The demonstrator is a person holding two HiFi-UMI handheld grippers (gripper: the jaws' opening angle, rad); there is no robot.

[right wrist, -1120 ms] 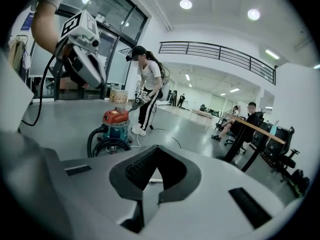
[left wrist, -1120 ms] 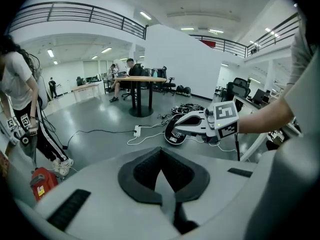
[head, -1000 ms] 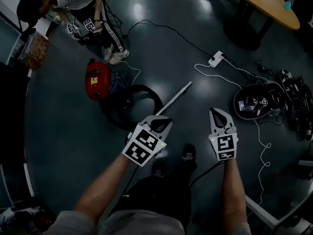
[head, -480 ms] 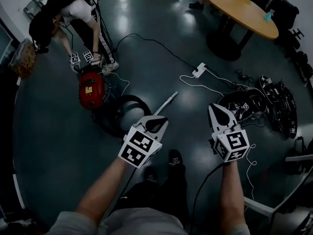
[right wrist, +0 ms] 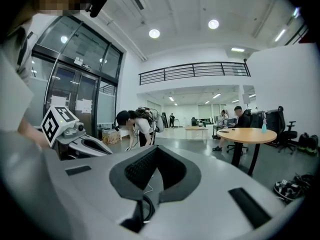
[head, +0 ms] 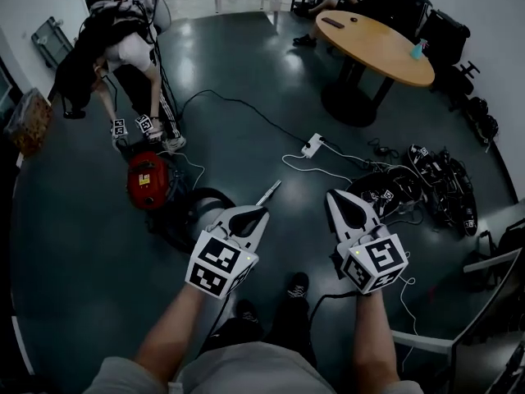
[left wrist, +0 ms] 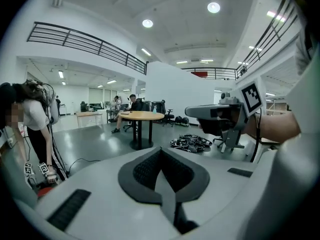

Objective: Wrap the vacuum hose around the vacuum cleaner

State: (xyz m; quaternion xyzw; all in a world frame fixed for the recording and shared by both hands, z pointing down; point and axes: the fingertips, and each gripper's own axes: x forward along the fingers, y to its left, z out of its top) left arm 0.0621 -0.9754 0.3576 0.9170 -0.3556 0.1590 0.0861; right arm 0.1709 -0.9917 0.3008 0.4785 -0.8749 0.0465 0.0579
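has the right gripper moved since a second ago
Yes. The grey right gripper has risen: its tip now lies closer to the white power strip than before.

No writing can be read anywhere; the yellow label (head: 148, 179) on the vacuum cleaner (head: 136, 190) is too small.

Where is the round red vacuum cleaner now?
In the head view the red vacuum cleaner sits on the dark floor at left, at the feet of a bending person, its coiled black hose just right of it.
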